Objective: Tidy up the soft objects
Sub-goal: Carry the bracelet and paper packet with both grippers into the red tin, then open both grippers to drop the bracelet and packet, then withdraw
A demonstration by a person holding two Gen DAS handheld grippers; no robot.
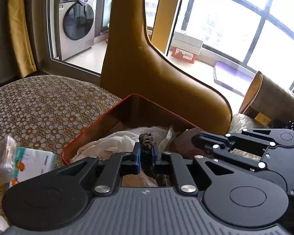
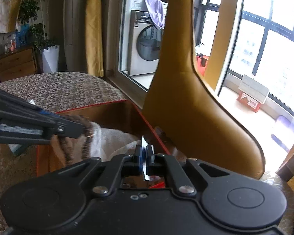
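While the left gripper point(image 1: 146, 152) jaws pinch a limp brown knitted cloth point(image 1: 146, 140) and the right gripper point(image 2: 145, 152) jaws clamp perhaps thin white fabric point(image 2: 144, 140), both hang light over the red-rimmed box point(image 1: 115, 109), white cloth point(image 1: 117, 141) inside.

Patterned tablecloth-covered table point(image 1: 39, 105), red-rimmed box point(image 1: 84, 137), tissue pack point(image 1: 34, 161) on it

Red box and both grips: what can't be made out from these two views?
- Red box floor: both views, covered by the white cloth and the grippers' bodies.
- Brown knit piece in the left gripper: its full shape, hidden below the fingers.
- Thin white piece in the right gripper: right wrist view, edge-on, unidentifiable.
- Small packet: left wrist view, print too small.
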